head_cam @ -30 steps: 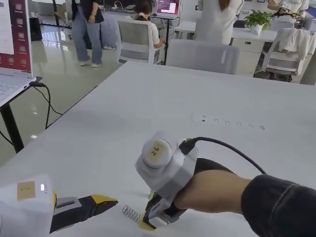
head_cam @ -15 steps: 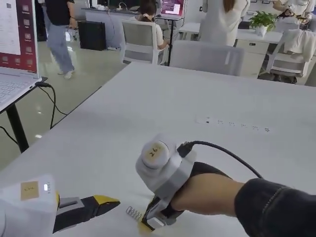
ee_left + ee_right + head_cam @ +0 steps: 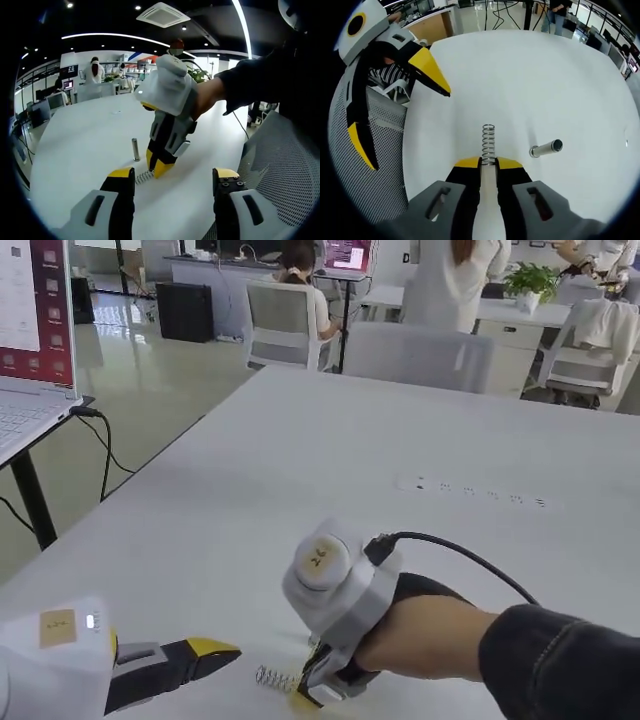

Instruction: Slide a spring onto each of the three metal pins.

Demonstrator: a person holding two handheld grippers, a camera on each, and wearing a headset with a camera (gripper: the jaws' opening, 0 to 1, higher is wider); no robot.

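My right gripper [image 3: 489, 162] is shut on one end of a small steel spring [image 3: 488, 140], which sticks out straight ahead, low over the white table [image 3: 530, 75]. One short metal pin [image 3: 546, 148] stands on the table just right of the spring's tip. In the left gripper view the pin [image 3: 135, 149] is upright, with the spring [image 3: 143, 176] and the right gripper [image 3: 161, 165] close beside it. My left gripper [image 3: 174, 175] is open and holds nothing. In the head view the spring [image 3: 270, 677] lies between the left gripper [image 3: 215, 652] and the right gripper [image 3: 305, 695].
The table's near edge runs close under both grippers, with a mesh chair [image 3: 375, 165] below it. A cable [image 3: 470, 555] trails from the right gripper. A laptop [image 3: 30, 350] sits on a side stand at left. Chairs [image 3: 415, 355] and people are far behind the table.
The right gripper with the spring has shifted slightly right and down in the head view. The left gripper has hardly moved. A person at the back left has walked out of sight.
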